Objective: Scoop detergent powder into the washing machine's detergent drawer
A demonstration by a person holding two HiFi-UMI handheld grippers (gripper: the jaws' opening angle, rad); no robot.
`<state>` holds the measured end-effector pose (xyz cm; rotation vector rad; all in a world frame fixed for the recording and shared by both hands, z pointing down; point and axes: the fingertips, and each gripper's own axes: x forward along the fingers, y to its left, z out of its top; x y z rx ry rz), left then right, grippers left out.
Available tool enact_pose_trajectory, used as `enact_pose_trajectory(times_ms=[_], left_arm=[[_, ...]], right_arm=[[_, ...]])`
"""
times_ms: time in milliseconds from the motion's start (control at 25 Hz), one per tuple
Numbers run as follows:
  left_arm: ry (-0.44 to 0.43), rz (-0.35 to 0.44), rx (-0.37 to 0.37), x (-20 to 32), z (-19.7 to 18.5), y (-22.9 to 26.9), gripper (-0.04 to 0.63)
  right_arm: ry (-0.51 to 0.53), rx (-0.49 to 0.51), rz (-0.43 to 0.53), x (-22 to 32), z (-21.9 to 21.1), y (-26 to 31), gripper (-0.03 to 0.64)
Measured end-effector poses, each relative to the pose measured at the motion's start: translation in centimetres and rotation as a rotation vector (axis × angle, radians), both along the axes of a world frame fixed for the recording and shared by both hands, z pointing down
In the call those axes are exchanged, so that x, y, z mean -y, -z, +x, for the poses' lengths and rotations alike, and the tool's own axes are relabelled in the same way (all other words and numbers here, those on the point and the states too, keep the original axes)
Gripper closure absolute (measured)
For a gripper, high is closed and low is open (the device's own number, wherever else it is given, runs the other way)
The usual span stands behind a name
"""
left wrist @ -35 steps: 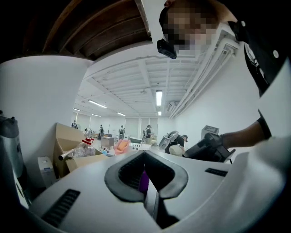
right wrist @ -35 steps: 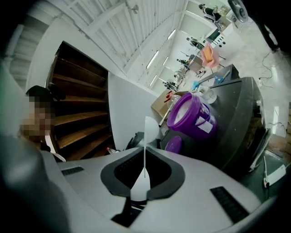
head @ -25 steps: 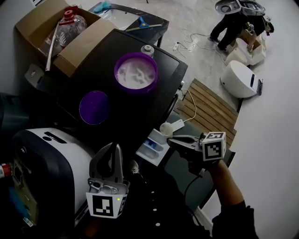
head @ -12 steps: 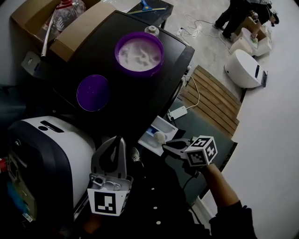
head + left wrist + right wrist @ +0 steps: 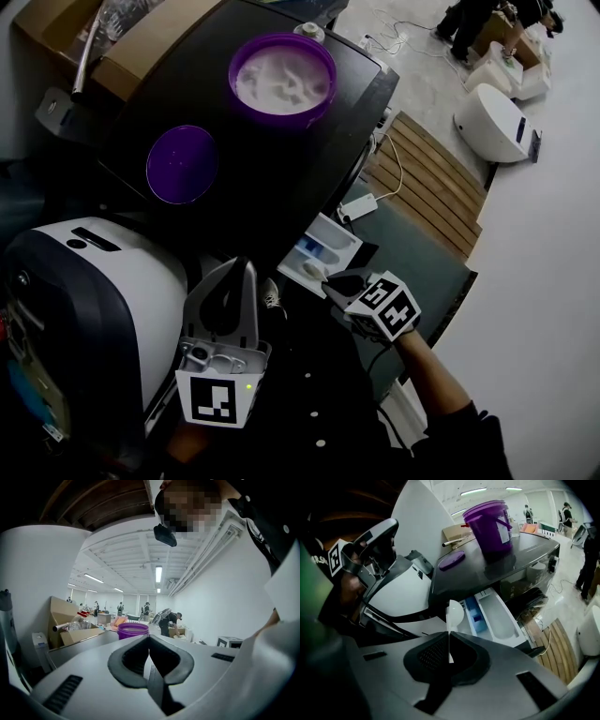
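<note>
Left claw closed and empty; right claw holding the scoop at the drawer.
Well left of the drawer, the left claw hangs raised in front of a white machine, its jaws pressed together with nothing between them. Up-left of the drawer, a purple lid lies flat on the dark washer, and the open purple tub of white powder stands behind it. The drawer is pulled out. The right claw pinches the scoop's thin handle, and the bowl sits over the drawer's left end, beside the blue compartment.
</note>
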<state>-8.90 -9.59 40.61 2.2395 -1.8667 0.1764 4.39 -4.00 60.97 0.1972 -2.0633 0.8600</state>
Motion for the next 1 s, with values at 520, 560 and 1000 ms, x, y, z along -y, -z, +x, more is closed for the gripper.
enact_pose_trajectory(times_ms=[520,560,1000], left_arm=[[-0.004,-0.018,-0.008,-0.5,-0.1,-1.3,0.58],[-0.004,-0.02,-0.008,-0.6,-0.2,-1.4,0.58],[-0.004,-0.036,-0.014,-1.3,-0.1,-2.4,0.58]], right_arm=[[0.112,-0.2,0.267,0.1,-0.5,-2.5,0.583],[0.125,-0.216,0.287,0.1,-0.5,-2.7,0.583],[0.274,-0.388,0.548,0.3,-0.1,-4.1,0.583]])
